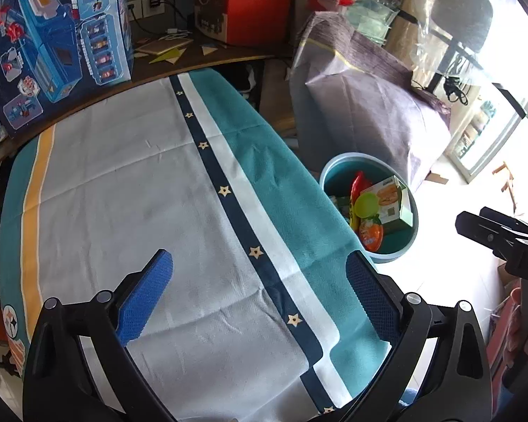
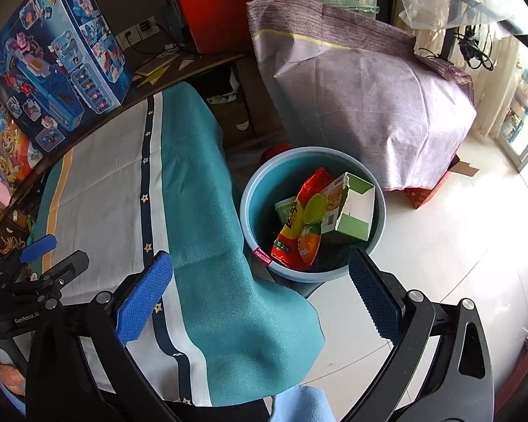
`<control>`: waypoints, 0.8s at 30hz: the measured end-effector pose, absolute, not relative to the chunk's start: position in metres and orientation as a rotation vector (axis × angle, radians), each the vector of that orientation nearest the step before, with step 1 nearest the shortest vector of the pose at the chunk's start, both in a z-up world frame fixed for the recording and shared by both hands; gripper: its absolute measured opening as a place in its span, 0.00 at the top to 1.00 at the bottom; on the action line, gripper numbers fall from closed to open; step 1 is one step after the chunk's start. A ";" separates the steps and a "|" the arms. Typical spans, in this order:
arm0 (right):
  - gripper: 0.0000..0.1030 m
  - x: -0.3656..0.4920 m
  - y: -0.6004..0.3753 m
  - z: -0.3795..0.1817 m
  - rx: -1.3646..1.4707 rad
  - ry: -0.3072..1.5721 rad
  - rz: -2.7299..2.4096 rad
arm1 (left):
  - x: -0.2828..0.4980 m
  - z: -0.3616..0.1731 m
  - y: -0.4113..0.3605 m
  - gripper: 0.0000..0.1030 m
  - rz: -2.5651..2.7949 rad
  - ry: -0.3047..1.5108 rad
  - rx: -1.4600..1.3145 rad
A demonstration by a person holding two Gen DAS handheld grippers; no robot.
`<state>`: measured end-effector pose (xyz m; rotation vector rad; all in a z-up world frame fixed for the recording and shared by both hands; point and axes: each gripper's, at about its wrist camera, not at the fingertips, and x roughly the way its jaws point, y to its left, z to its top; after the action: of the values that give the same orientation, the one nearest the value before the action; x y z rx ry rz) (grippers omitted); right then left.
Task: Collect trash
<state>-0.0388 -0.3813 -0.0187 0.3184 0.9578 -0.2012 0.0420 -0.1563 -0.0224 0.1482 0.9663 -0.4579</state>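
Observation:
A light blue bin [image 2: 250, 190] stands on the floor beside the table, holding a red snack wrapper [image 2: 292, 218], a green carton [image 2: 355, 207], a lime lid [image 2: 315, 207] and an orange packet [image 2: 309, 242]. The same bin [image 1: 412, 225] shows in the left wrist view. My right gripper [image 2: 260, 285] hangs open over the table's edge near the bin, with nothing between its blue pads [image 2: 144, 299]. My left gripper [image 1: 260, 281] stands open above the table's cloth [image 1: 123, 193], also holding nothing. The other gripper [image 1: 492, 235] appears at the right edge.
A striped teal, white and grey cloth [image 2: 200, 211] with a star band covers the table. A blue toy box [image 1: 56, 42] stands at its far left. A large purple-grey bag [image 2: 362, 105] sits behind the bin. White floor [image 2: 440, 263] lies to the right.

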 end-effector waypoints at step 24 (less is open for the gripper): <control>0.07 -0.025 -0.378 -0.039 0.324 1.019 -0.210 | 0.051 -0.032 -0.140 0.04 -0.426 0.977 0.131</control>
<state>-0.0245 -0.3777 -0.0394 0.3241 1.0194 -0.2097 0.0514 -0.1404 -0.0324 0.1307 0.9770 -0.4257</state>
